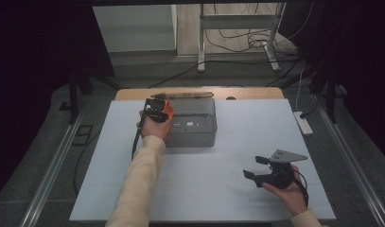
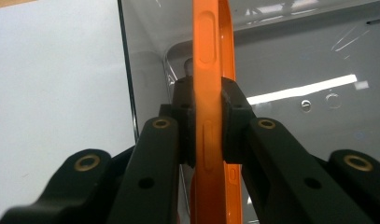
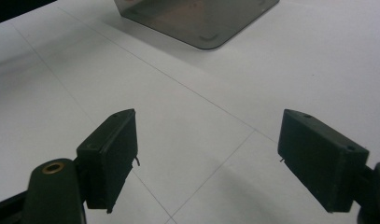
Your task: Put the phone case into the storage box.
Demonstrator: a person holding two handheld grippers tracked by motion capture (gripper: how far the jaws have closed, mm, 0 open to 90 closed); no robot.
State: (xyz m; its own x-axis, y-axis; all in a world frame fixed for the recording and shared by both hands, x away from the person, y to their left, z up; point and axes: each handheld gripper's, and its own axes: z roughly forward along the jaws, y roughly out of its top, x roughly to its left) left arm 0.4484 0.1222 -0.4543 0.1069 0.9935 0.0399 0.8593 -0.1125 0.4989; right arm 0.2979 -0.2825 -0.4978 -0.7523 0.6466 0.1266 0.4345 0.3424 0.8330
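An orange phone case (image 2: 211,70) stands on edge between my left gripper's (image 2: 208,123) pads, which press on both its sides. In the high view the left gripper (image 1: 158,111) holds the orange phone case (image 1: 168,113) over the left rim of a clear grey plastic box (image 1: 192,124). The same box (image 2: 295,56) lies below and behind the case in the left gripper view. My right gripper (image 1: 255,166) rests low over the white table at the right, jaws wide apart with nothing between them. In the right gripper view the gripper (image 3: 206,154) faces a corner of the box (image 3: 197,18).
The white tabletop (image 1: 204,189) spreads around the box. A long wooden-looking object (image 1: 185,94) lies behind the box at the table's far edge. A white power strip (image 1: 303,123) sits past the right edge. A metal stand and cables are on the floor beyond.
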